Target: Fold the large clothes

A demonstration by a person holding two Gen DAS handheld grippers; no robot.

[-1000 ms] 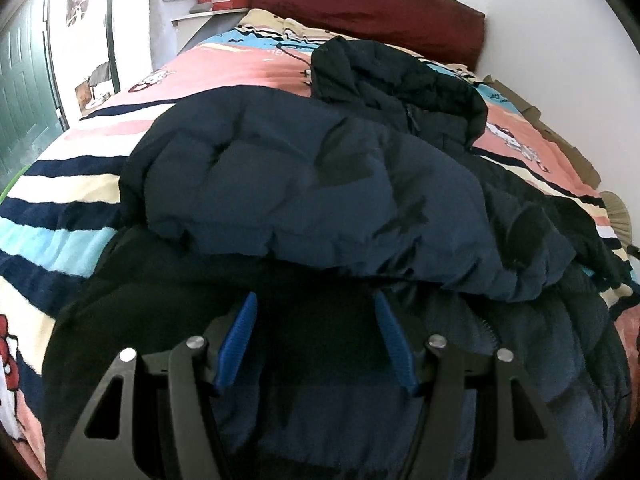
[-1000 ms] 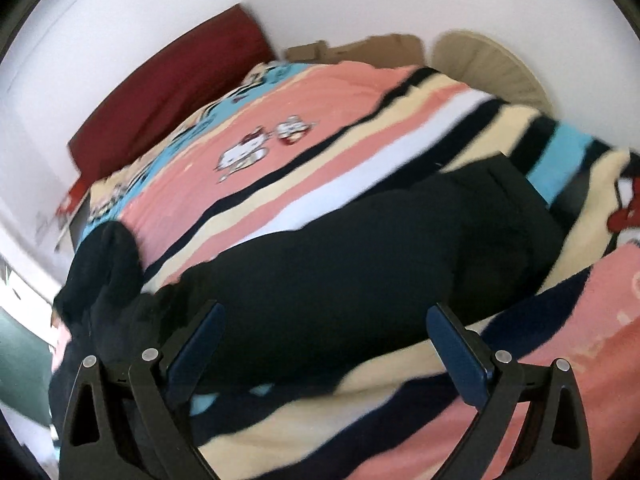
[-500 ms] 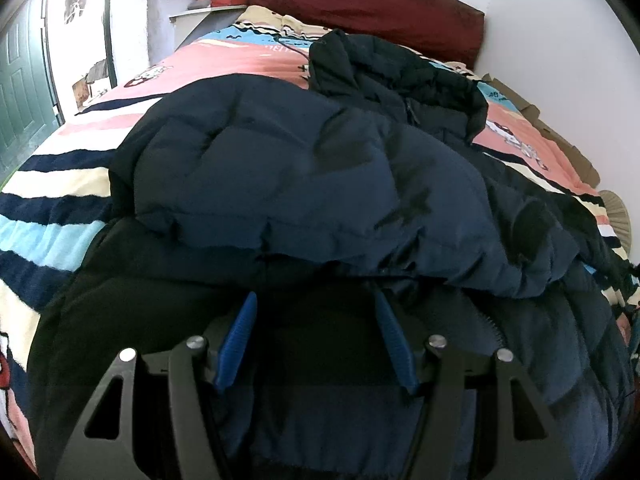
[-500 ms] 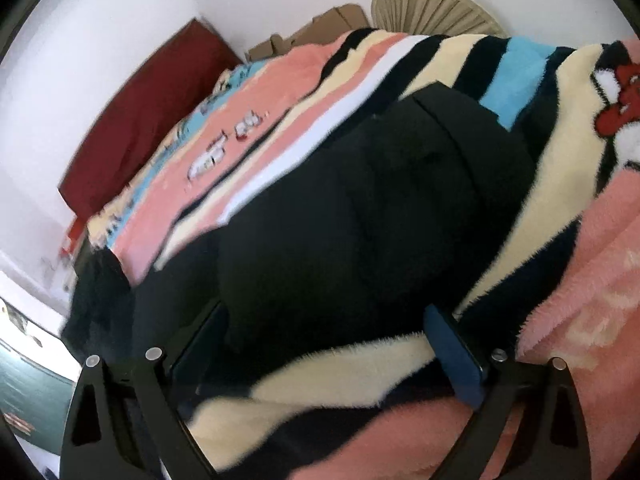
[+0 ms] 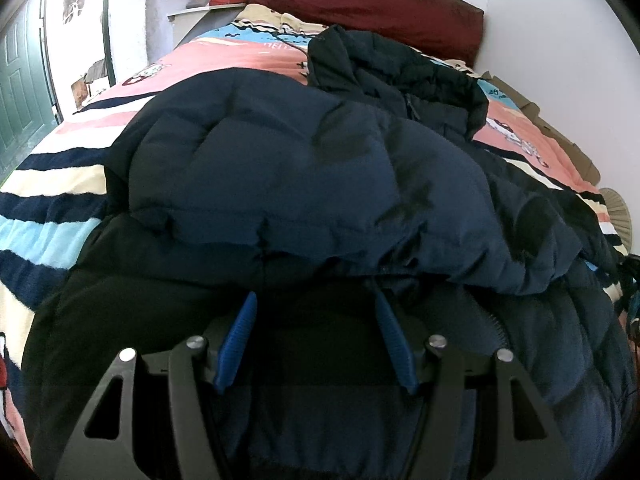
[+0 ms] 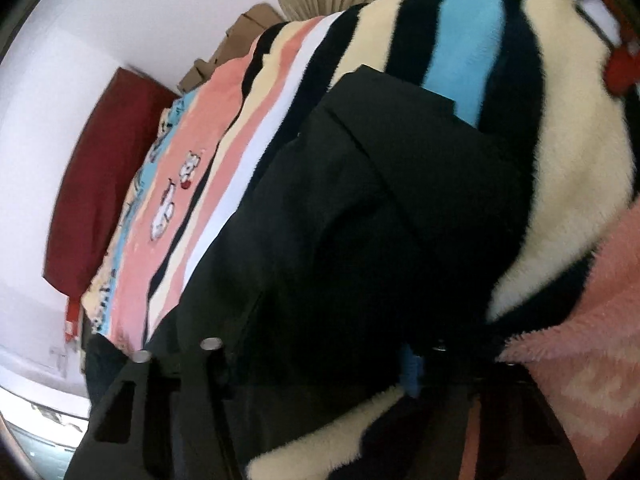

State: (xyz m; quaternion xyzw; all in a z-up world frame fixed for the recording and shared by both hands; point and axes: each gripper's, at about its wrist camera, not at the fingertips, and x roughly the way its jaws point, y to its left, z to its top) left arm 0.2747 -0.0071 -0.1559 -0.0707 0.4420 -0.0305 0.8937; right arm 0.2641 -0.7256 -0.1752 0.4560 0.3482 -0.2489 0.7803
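Navy puffer jacket lies on bed, long axis toward red headboard, hood end nearest it. Left tongs part-open, fabric between pads, grip unclear. Right tongs just closing on black sleeve; pads hidden.

jacket: dark navy puffer | partly folded over itself | lying on striped blanket
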